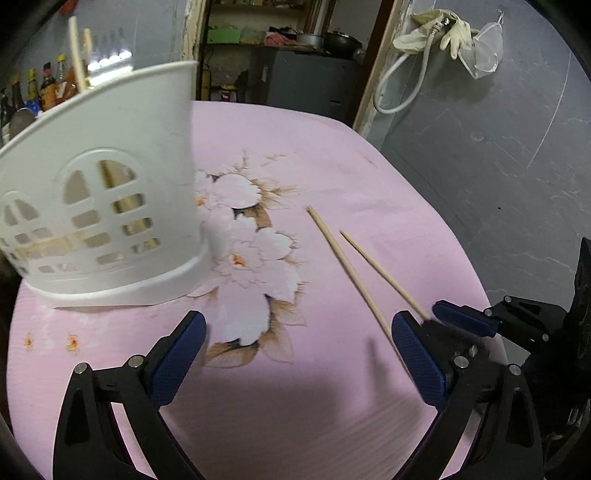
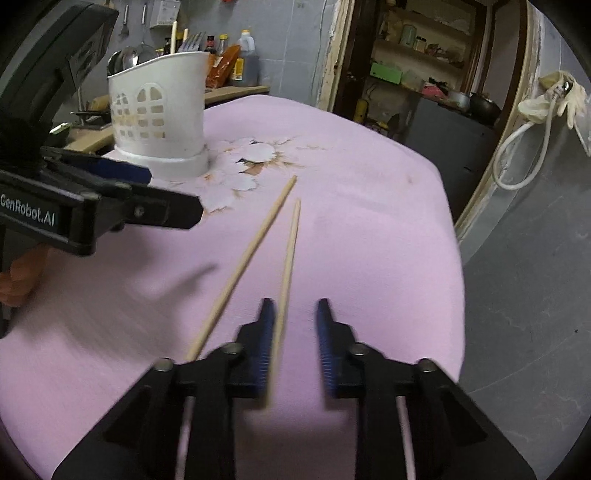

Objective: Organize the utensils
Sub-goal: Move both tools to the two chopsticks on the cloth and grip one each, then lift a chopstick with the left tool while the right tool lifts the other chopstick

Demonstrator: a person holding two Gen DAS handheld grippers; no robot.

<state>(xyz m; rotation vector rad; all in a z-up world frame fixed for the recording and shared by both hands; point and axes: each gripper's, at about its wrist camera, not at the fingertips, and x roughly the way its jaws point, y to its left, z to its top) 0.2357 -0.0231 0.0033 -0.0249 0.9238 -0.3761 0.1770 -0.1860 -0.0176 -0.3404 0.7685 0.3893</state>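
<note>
Two wooden chopsticks lie on the pink flowered tablecloth (image 1: 332, 155). One chopstick (image 2: 290, 258) runs between the jaws of my right gripper (image 2: 295, 302), resting against the left pad (image 2: 266, 343); the right pad stands a narrow gap away. The other chopstick (image 2: 243, 266) lies just left of that gripper. In the left wrist view these are the right chopstick (image 1: 384, 273) and the left chopstick (image 1: 347, 269). My left gripper (image 1: 298, 319) is wide open and low over the cloth, holding nothing. A white slotted utensil holder (image 1: 110, 184) stands upright at the far left with chopsticks in it.
Behind the holder (image 2: 162, 110) a wooden counter (image 2: 236, 92) carries bottles and sauce jugs. The table edge drops to a dark grey floor (image 2: 517, 295) on the right. A doorway with shelves (image 1: 277, 48) is at the back; gloves and a hose (image 1: 436, 33) hang on the wall.
</note>
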